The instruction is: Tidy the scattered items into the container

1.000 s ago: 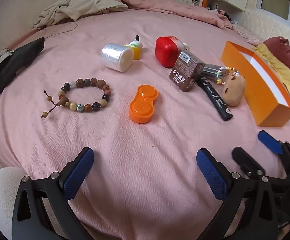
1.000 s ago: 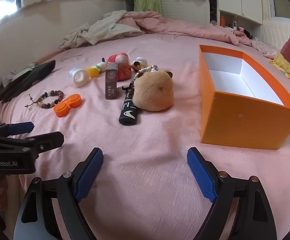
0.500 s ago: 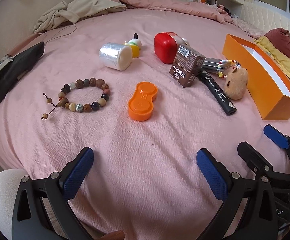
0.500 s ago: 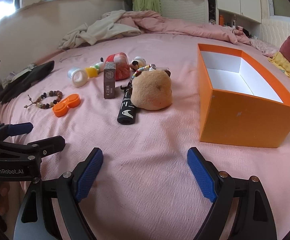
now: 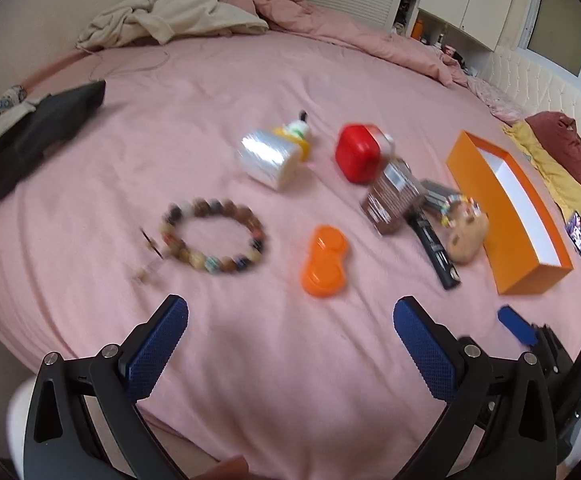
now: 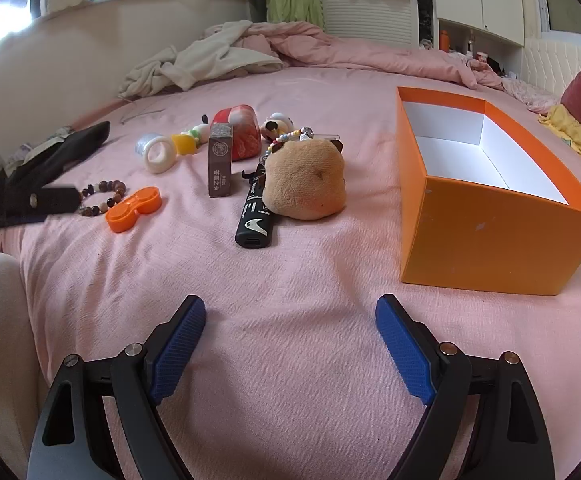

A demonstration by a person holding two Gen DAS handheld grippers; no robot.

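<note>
An open orange box (image 6: 490, 216) with a white inside stands on the pink bed at the right; it also shows in the left wrist view (image 5: 506, 208). Scattered items lie left of it: a tan plush (image 6: 304, 178), a black stick (image 6: 255, 216), a brown carton (image 6: 220, 166), a red case (image 5: 358, 156), a silver tape roll (image 5: 268, 158), a bead bracelet (image 5: 214, 236) and an orange lens case (image 5: 324, 264). My left gripper (image 5: 290, 344) is open and empty, near the lens case. My right gripper (image 6: 290, 348) is open and empty, short of the plush.
A beige garment (image 6: 206, 60) and a bunched pink duvet (image 6: 350, 52) lie at the far side of the bed. A black bag (image 5: 38, 136) lies at the left edge. A yellow cloth and a dark red cushion (image 5: 566, 152) sit beyond the box.
My left gripper has swung up and forward towards the bracelet and lens case, blurring its view. My right gripper has edged forward towards the plush. Both stay open.
</note>
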